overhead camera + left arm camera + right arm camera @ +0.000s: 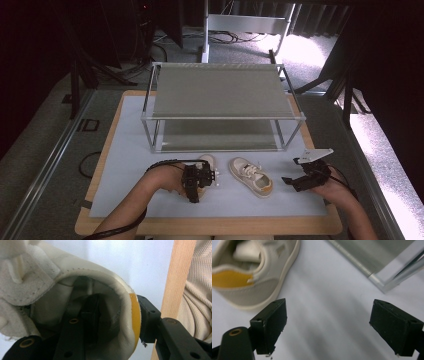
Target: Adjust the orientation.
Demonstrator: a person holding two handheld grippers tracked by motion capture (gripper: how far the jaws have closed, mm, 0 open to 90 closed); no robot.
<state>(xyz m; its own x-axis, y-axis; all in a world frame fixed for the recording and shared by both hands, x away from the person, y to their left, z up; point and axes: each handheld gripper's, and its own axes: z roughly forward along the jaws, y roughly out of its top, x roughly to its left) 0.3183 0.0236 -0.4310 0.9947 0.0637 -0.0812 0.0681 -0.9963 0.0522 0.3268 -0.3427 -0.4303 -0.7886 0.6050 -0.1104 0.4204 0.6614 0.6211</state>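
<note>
White mat [125, 190] on wooden table [210, 227], dark curtained room.

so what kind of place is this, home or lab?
Likely a lab recording rig: dark curtains around, loose floor cables, a bare two-tier metal shelf rack on a white mat, and small cream sneakers as props.

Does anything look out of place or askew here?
Nothing looks damaged or spilled. The two shoes aren't paired neatly: the right shoe lies angled on the mat, while the left gripper clamps the other shoe's heel.
</note>
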